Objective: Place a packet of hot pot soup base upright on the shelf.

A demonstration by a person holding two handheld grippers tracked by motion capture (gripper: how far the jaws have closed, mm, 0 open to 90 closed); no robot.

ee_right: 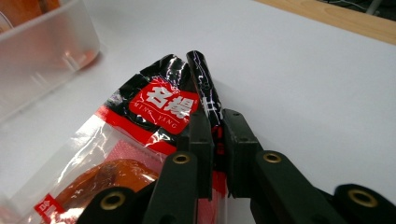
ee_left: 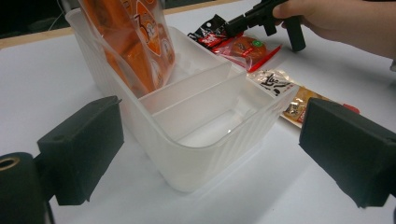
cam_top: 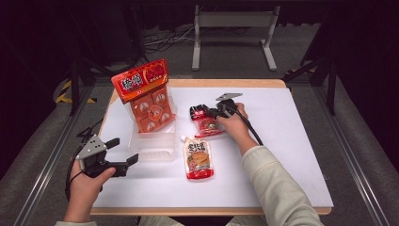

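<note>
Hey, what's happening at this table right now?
A person is sorting snack packets into a clear bin. The right tongs are shut on the edge of a red-and-black packet lying on the table. The left tongs wait open beside the bin, which already holds an orange bag. A pouch lies nearby.
</note>
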